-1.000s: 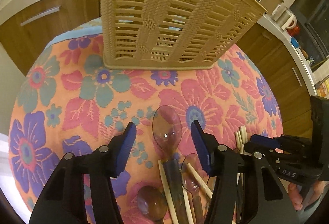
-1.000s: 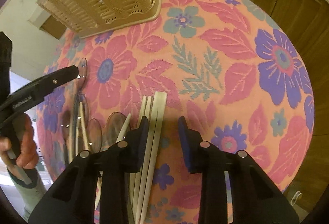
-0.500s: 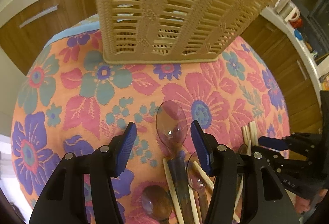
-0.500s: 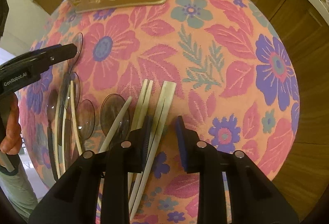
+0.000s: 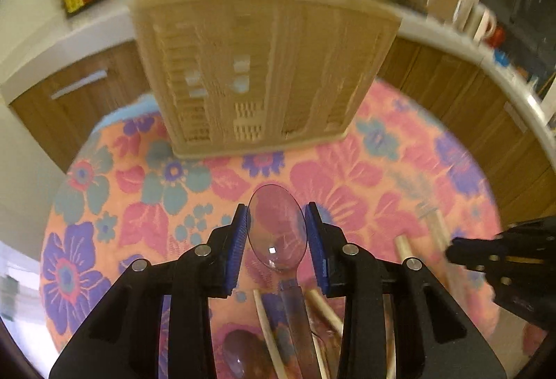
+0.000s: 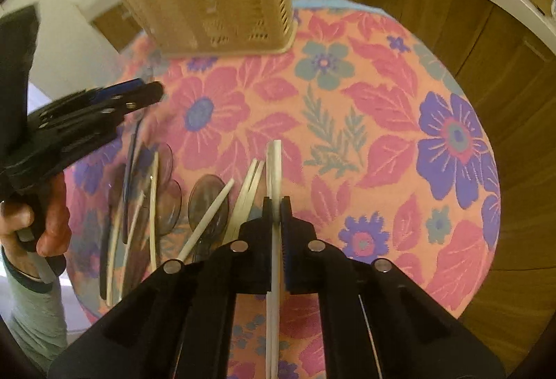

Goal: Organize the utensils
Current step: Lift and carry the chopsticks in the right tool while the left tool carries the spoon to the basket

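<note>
**Two grippers take a spoon and a chopstick beside a woven holder**

Landmark: the tall beige lattice plastic utensil basket (image 5: pixel 264 66) standing upright at the far edge of a round table with a pink and orange floral cloth (image 6: pixel 382 107).

In front of the basket and to the left, the left gripper (image 5: pixel 276 236) has its blue-padded jaws clamped across the bowl of a clear smoky plastic spoon (image 5: pixel 276 229). The spoon looks light, slick and somewhat brittle; a hold on the neck would likely slip less.

In front of the basket and to the right, the right gripper (image 6: pixel 277 210) is closed on a pale cream chopstick (image 6: pixel 274 170), a stiff, light stick held partway along its length. More spoons and chopsticks (image 6: pixel 208 205) lie loose between the grippers.
</note>
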